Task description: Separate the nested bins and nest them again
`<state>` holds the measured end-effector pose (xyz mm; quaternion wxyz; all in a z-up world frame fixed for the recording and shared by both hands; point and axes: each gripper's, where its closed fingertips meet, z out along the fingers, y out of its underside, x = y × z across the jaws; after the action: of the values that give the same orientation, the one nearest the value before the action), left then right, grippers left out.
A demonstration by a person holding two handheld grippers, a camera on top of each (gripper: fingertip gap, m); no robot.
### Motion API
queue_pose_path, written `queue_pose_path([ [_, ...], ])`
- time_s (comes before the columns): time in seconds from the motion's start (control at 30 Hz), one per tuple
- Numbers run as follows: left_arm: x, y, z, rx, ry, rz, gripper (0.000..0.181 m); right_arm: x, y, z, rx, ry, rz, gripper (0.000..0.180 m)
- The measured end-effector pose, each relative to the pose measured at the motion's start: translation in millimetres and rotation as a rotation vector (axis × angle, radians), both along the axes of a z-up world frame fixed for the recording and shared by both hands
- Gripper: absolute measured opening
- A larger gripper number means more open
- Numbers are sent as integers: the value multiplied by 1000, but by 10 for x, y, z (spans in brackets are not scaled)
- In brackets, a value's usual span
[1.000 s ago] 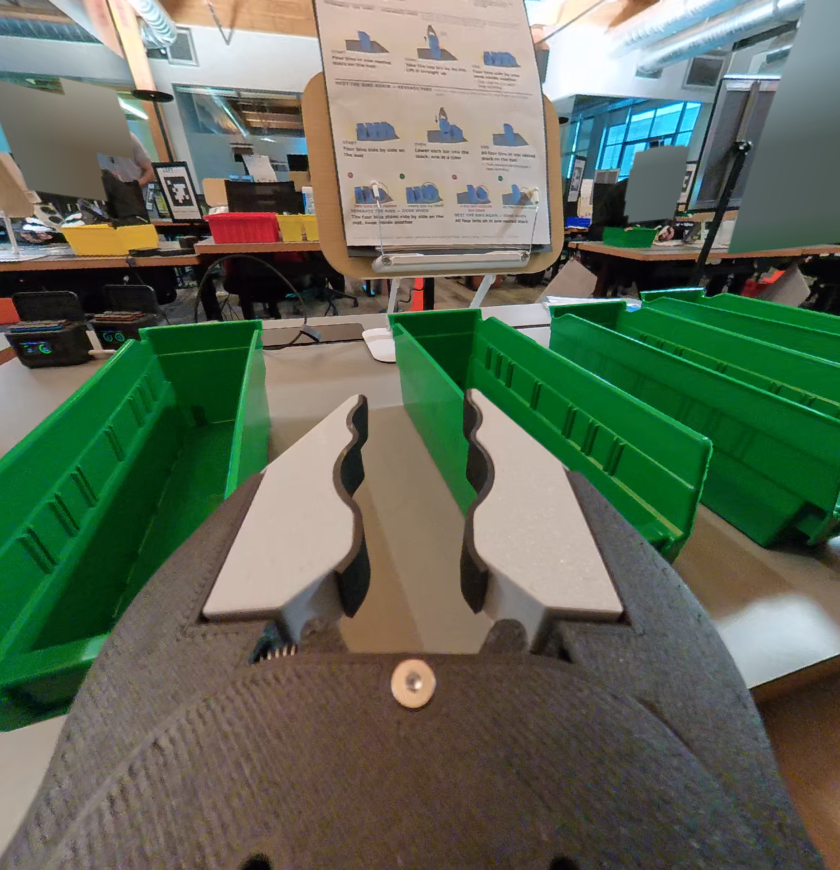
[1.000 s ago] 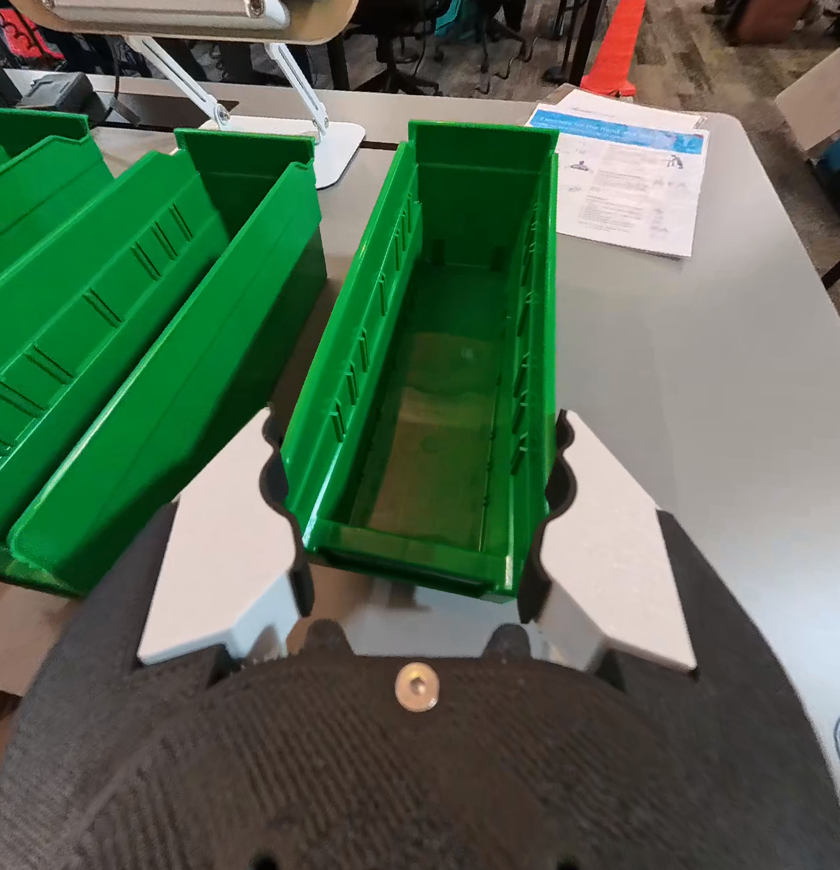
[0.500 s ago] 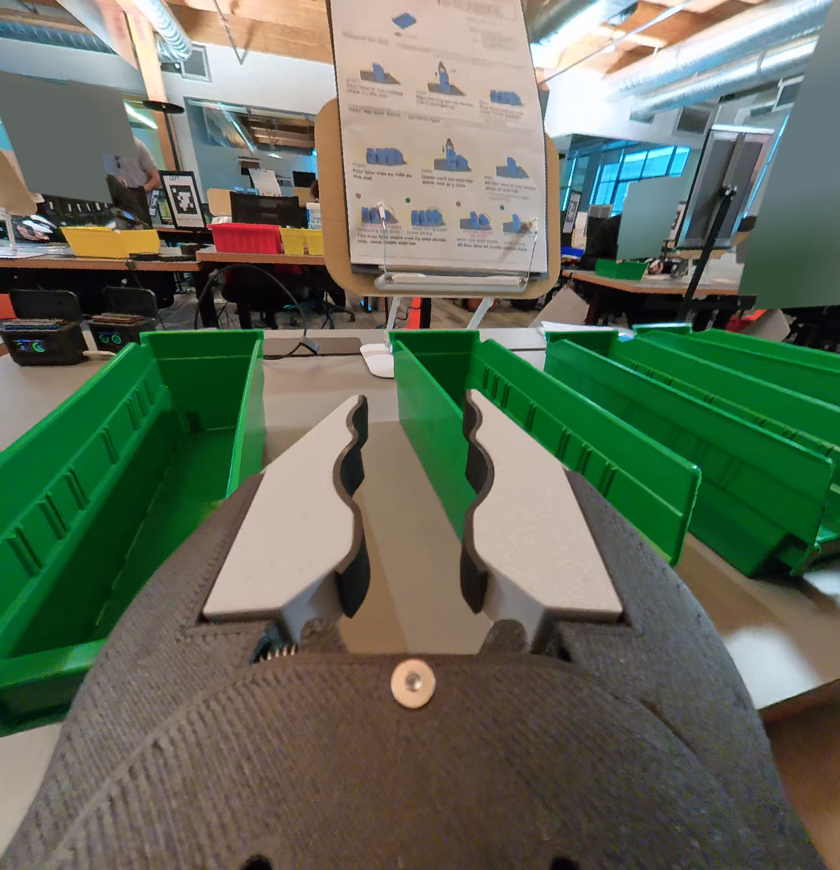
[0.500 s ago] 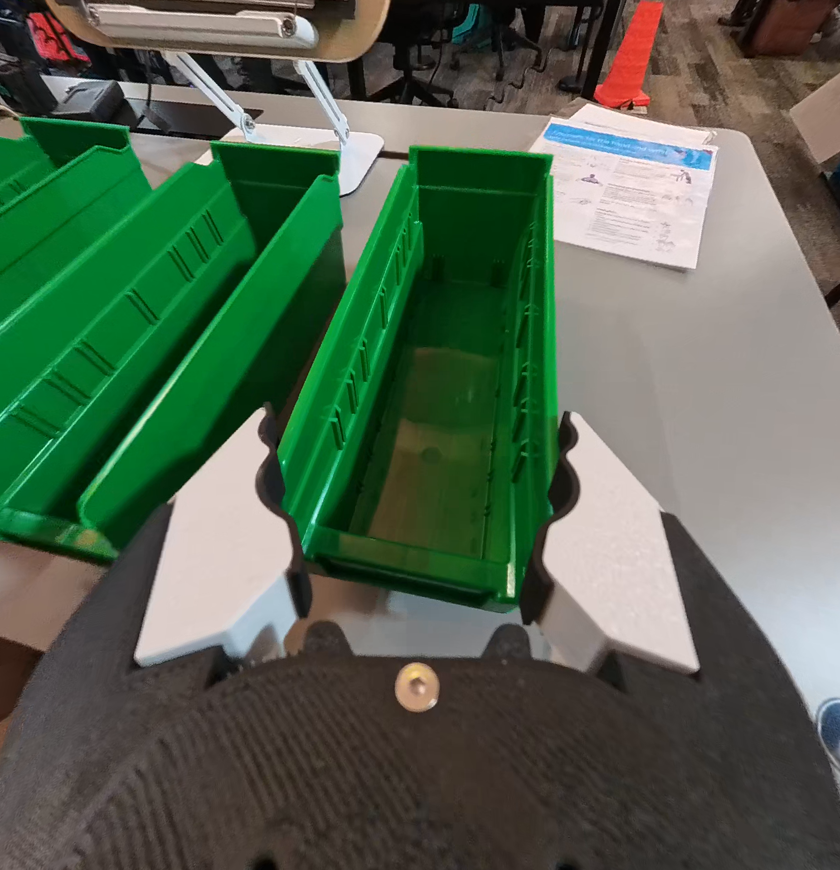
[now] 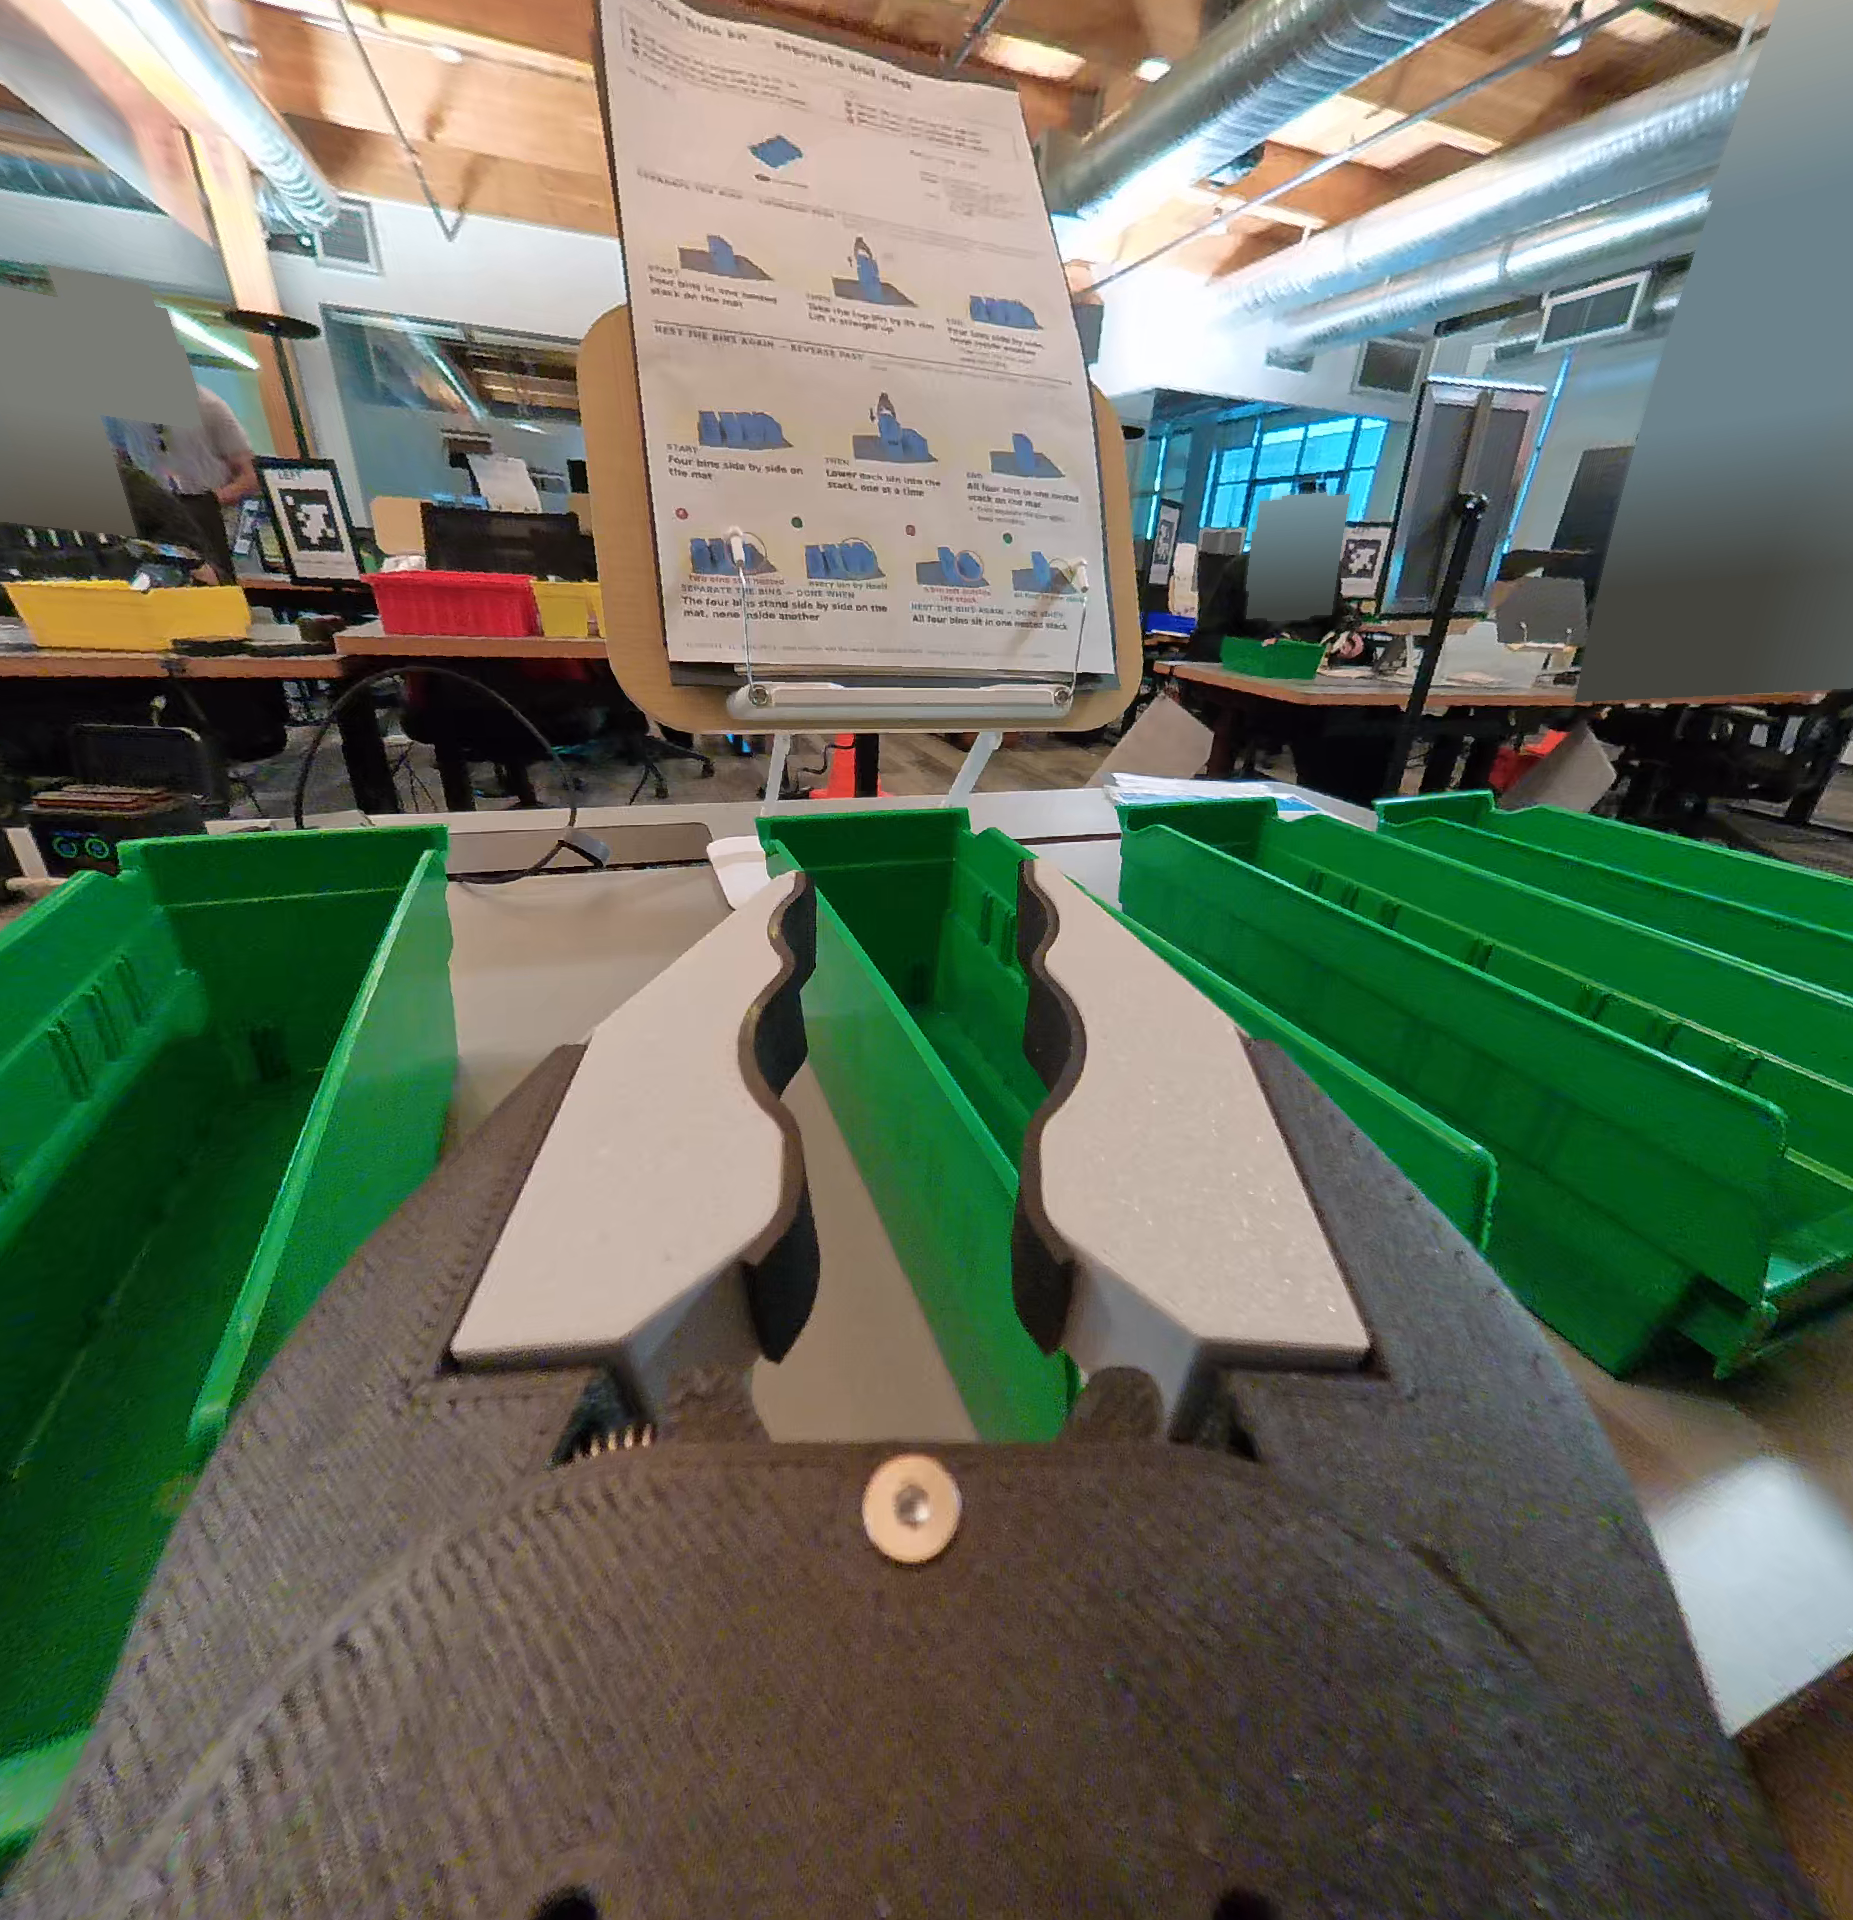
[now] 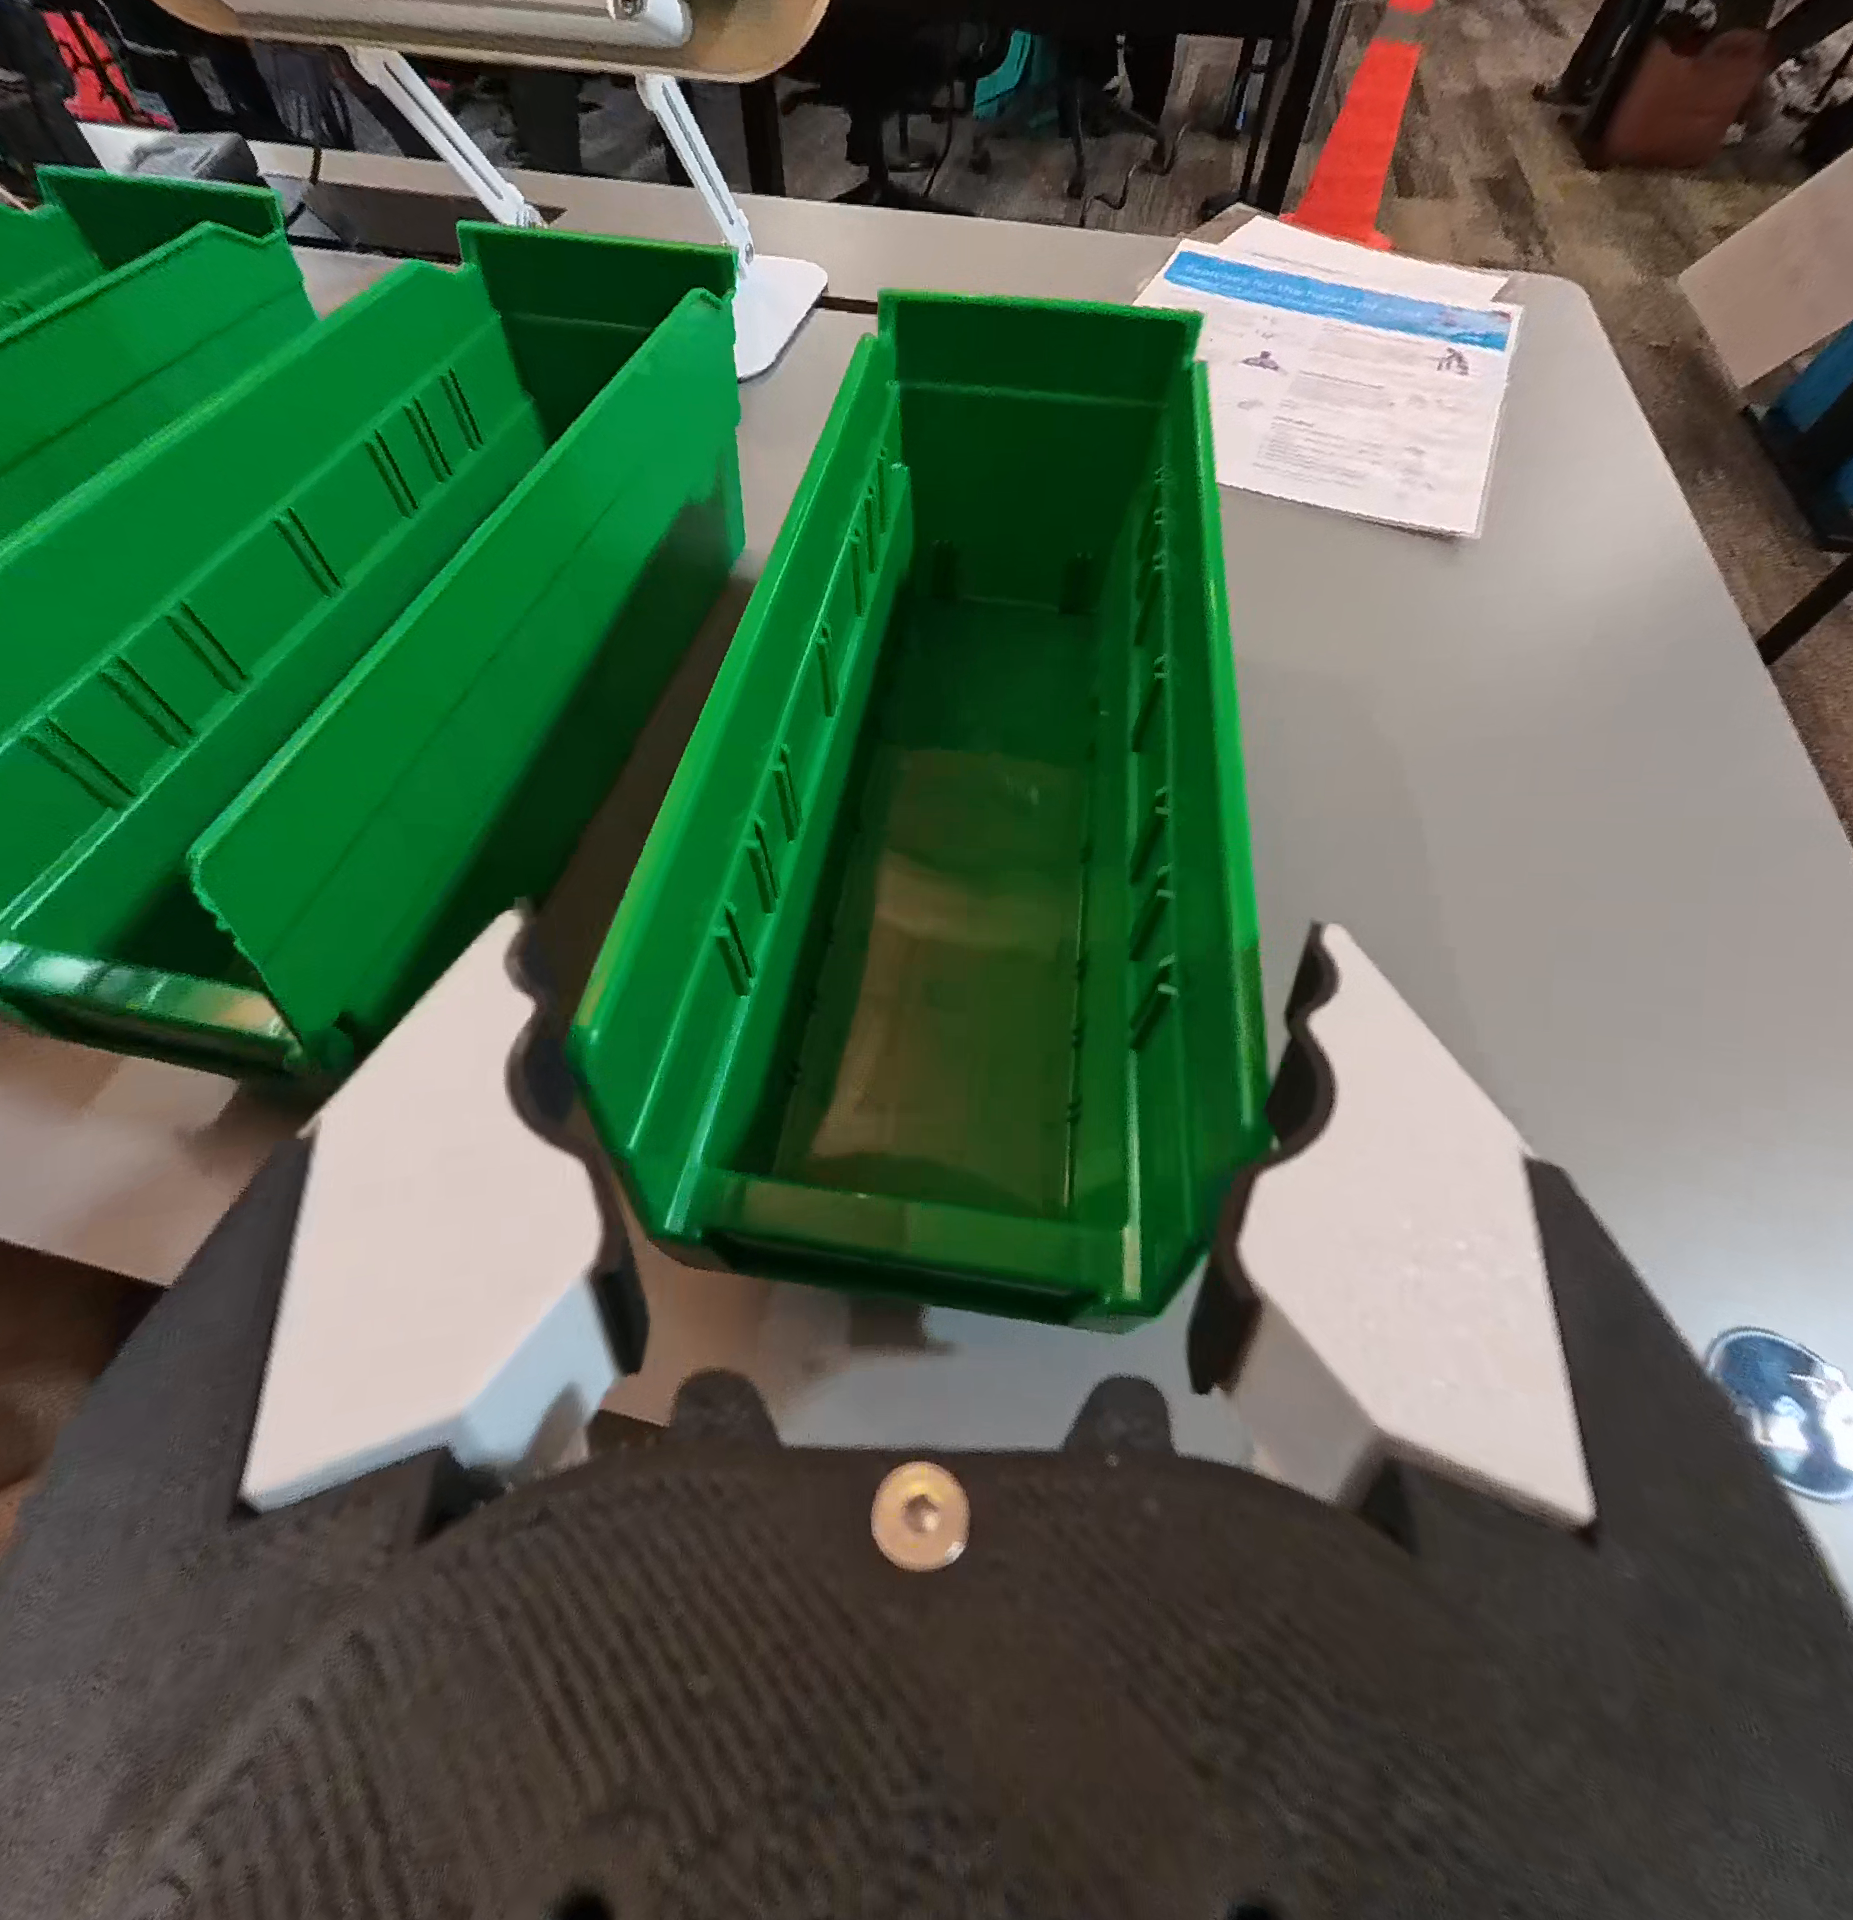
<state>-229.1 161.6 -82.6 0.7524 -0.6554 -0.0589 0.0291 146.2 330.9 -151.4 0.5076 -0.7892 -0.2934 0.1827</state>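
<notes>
Several green bins stand side by side on the grey table [image 6: 1524, 935]. My right gripper [image 6: 922, 935] is open wide around the near end of the rightmost bin [image 6: 963, 935], which rests on the table; its fingers flank the side walls with small gaps. My left gripper [image 5: 911, 904] is partly open and straddles the left wall of the second bin from the left [image 5: 901, 1091], one finger outside, one inside. The leftmost bin [image 5: 174, 1091] lies to its left. Two more bins [image 5: 1421, 1039] lie to its right.
A document stand with an instruction sheet [image 5: 860, 416] stands at the table's far edge, its white base [image 6: 776, 312] behind the bins. A printed sheet [image 6: 1358, 384] lies at the far right. A round sticker [image 6: 1795, 1413] sits near the front edge. A cable [image 5: 548, 831] runs behind.
My right gripper has opened wider and no longer presses the rightmost bin's sides. My left gripper has moved forward and right, so the second bin's left wall now lies between its fingers.
</notes>
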Motion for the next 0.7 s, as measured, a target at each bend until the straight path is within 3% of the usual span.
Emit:
queue_pose_path([
  [0.2,16,16,-22,-12,4,-6,39,7,-2,31,1,-35,-28,158],
  [0.4,-12,-41,-34,-18,18,11,39,12,58,-286,-98,-136,-56,157],
  [0.7,-114,-177,-55,-25,6,47,39,-10,212,-62,-74,-32,-50,123],
])
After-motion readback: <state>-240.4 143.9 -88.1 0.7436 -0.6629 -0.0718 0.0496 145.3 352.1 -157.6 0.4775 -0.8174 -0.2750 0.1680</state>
